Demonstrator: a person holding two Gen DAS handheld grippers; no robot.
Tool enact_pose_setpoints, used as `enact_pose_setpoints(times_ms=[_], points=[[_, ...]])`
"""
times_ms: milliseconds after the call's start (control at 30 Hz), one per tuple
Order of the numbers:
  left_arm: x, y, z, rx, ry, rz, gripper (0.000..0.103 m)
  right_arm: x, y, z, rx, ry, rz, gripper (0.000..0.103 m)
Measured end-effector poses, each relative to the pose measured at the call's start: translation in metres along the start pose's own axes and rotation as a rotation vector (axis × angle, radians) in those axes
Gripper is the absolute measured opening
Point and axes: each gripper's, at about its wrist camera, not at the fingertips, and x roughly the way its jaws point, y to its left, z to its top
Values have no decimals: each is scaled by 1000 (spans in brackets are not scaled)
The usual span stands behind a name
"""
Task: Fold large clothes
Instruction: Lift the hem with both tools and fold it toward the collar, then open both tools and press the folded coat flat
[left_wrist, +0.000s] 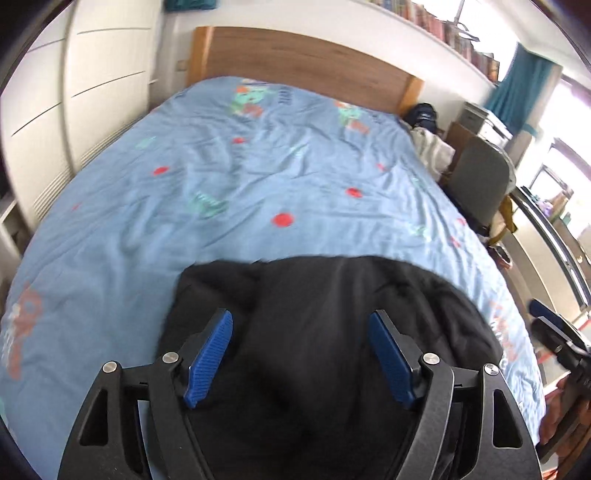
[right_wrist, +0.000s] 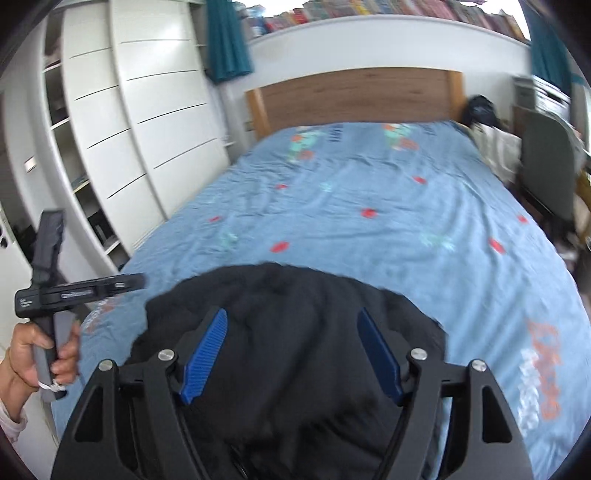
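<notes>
The blue bedspread (left_wrist: 258, 192) lies open ahead of you to the wooden headboard (left_wrist: 303, 66). The black garment (left_wrist: 314, 314) is bunched at its near edge. Your left gripper (left_wrist: 301, 356) and right gripper (right_wrist: 291, 354) hold their fingers spread above it, pinching nothing.

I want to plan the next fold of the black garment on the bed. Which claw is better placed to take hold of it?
Neither clearly. The left claw and right claw both hang open over the black garment, neither gripping it. Probably use both, each on its own side.
</notes>
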Motion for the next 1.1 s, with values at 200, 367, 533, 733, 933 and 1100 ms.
enact_pose_setpoints(times_ms=[200, 367, 533, 733, 933, 1100], points=[[59, -24, -20, 91, 52, -7, 80, 58, 19, -9, -90, 57, 61, 73], [98, 1, -80, 125, 68, 29, 82, 94, -8, -72, -133, 141, 18, 74], [112, 4, -107, 149, 28, 30, 83, 103, -25, -119, -155, 104, 14, 74], [132, 6, -115, 157, 23, 64, 83, 122, -30, -135, -149, 103, 0, 74], [125, -5, -104, 187, 90, 102, 83, 119, -24, -131, -186, 174, -41, 74], [56, -15, -91, 164, 13, 44, 82, 75, -10, -112, -200, 195, -50, 74]])
